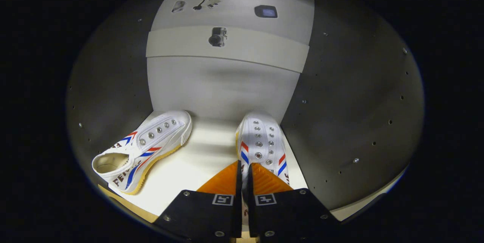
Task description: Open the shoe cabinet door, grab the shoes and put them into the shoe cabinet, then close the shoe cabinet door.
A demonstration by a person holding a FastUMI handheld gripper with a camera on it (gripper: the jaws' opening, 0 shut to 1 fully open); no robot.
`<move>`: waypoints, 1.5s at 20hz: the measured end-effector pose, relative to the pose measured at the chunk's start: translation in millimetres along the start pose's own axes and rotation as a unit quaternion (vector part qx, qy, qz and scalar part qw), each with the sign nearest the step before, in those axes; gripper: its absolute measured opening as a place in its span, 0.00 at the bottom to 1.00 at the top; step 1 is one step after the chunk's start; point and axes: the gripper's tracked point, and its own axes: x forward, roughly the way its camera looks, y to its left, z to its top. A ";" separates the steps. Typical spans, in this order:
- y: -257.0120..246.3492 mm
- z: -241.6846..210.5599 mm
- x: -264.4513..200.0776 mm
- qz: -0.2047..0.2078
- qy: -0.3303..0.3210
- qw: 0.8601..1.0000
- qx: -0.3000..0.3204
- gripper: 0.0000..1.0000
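Strong light from above and behind the tool (244,171), falling onto the pale cabinet floor (204,159); near overexposed there, glare washing out the toe of the right shoe (261,140). Dim on the side walls (351,114) flanking that floor, fading to near black outward. Soft shadow band across the back panel (223,84) above the floor; second shadow under the left shoe (145,148). Heavy fisheye bending: straight cabinet edges bowed. Centre sharp, eyelets crisp; slight softness on objects on the upper shelf (227,42). Tool's fingers closed on the right shoe's heel, dark and underexposed.

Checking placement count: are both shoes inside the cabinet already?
Yes: the left shoe lies on the cabinet floor, and the hand-held gripper pinches the right shoe there.
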 end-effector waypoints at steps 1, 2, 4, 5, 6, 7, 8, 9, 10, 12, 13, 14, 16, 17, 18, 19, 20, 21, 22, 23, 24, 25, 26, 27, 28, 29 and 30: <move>0.8 1.6 -2.2 0.003 -0.002 1.000 -0.001 0.14; -0.5 2.4 -9.0 -0.002 -0.005 1.000 -0.007 0.19; -5.2 8.2 -25.7 -0.011 -0.019 1.000 -0.014 0.30; -5.0 11.2 -36.7 -0.006 -0.026 1.000 -0.009 0.39; -5.0 14.0 -49.1 -0.001 -0.033 0.999 0.001 0.46; -5.6 18.7 -61.8 0.003 -0.043 0.999 0.012 0.57; -6.2 21.2 -74.6 0.005 -0.052 0.998 0.019 0.68; -8.2 24.5 -88.4 0.005 -0.064 0.998 0.022 0.84; -9.8 27.4 -103.2 0.005 -0.075 0.997 0.022 0.90; -9.0 32.6 -136.2 0.011 -0.097 0.995 0.023 0.94; -8.3 35.2 -153.3 0.016 -0.108 0.994 0.024 0.95; -8.7 37.2 -172.3 0.018 -0.120 0.992 0.024 0.95; -10.0 39.0 -209.2 0.019 -0.143 0.989 0.021 0.95; -10.4 39.3 -228.8 0.019 -0.154 0.988 0.020 0.95; -11.5 38.2 -250.0 0.018 -0.166 0.986 0.018 0.95; -14.7 36.6 -270.8 0.015 -0.177 0.984 0.018 0.95; -17.1 32.8 -290.6 0.013 -0.186 0.982 0.018 0.95; -18.9 27.8 -312.5 0.013 -0.194 0.981 0.018 0.95; -21.2 20.8 -334.1 0.012 -0.202 0.979 0.019 0.95; -24.9 14.8 -355.2 0.009 -0.209 0.978 0.018 0.95; -29.5 7.3 -375.3 0.004 -0.215 0.976 0.017 0.95; -36.5 -1.9 -395.2 -0.002 -0.219 0.976 0.017 0.95; -44.9 -11.3 -411.9 -0.010 -0.221 0.975 0.017 0.95; -54.7 -19.9 -424.5 -0.020 -0.223 0.974 0.019 0.95; -66.4 -28.3 -437.1 -0.030 -0.222 0.974 0.022 0.95; -78.1 -37.9 -450.8 -0.040 -0.222 0.974 0.026 0.95; -90.8 -46.3 -461.3 -0.051 -0.222 0.973 0.029 0.95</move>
